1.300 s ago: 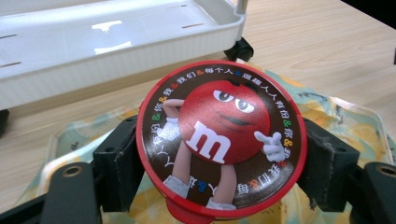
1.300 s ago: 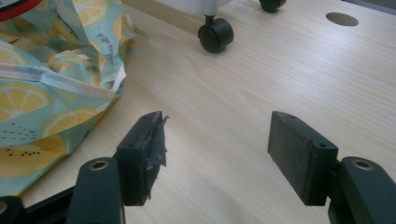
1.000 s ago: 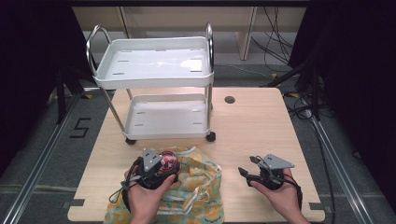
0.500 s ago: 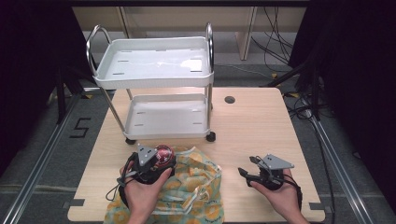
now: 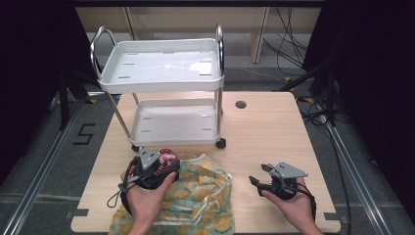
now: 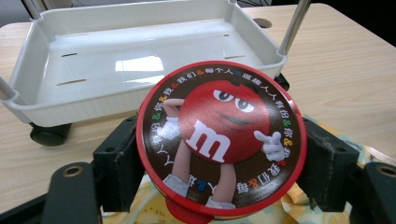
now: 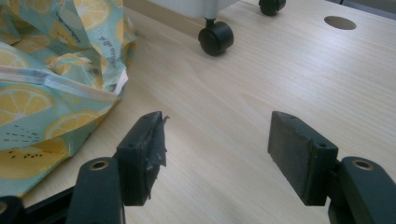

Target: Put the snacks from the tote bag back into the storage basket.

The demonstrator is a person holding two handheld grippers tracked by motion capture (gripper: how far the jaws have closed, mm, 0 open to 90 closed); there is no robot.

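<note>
High view: the left gripper (image 5: 164,164) clamps a round red candy tin (image 5: 167,158) between its jaws above the lemon-print bag (image 5: 200,193), at six o'clock from the white cart (image 5: 166,73). At four o'clock, the right gripper (image 5: 262,177) rests wide open over the table (image 5: 274,132).

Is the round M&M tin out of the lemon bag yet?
Out. The left tongs clamp the tin above the lemon bag, facing the cart's lower tray.
</note>
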